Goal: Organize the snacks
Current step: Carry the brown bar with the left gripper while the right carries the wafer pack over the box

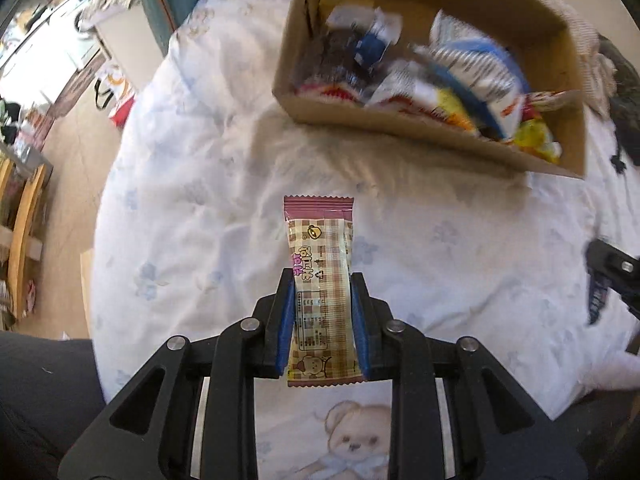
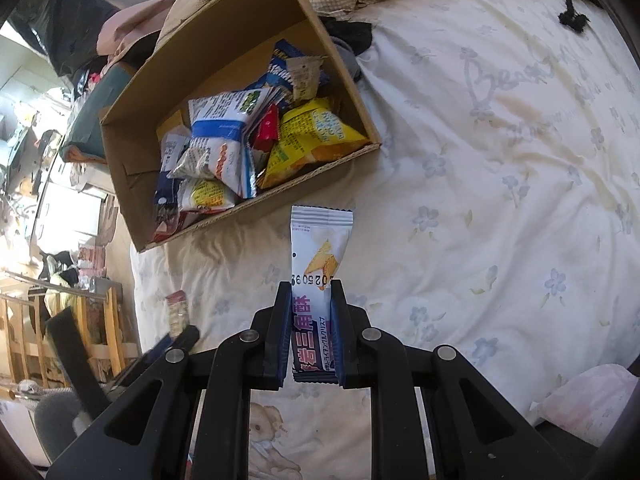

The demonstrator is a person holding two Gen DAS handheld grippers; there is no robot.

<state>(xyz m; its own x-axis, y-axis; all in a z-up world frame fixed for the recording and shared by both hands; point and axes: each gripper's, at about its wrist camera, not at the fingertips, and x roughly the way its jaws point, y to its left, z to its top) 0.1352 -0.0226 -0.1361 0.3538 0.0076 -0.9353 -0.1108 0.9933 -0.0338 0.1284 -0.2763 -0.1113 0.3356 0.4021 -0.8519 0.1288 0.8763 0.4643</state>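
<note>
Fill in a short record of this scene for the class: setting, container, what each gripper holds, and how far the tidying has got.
setting: bed with a floral sheet
container: open cardboard box, part filled with mixed snack packets
left gripper: shut on a brown plaid snack bar, held above the sheet
right gripper: shut on a white wafer snack packet, held above the sheet
progress: both held snacks are outside the box, not yet put in

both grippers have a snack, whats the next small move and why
Probably carry the left gripper forward over the cardboard box and let go. It is shut on the plaid snack bar above the bedsheet, short of the box. The right gripper holds a white snack pack and can follow.
</note>
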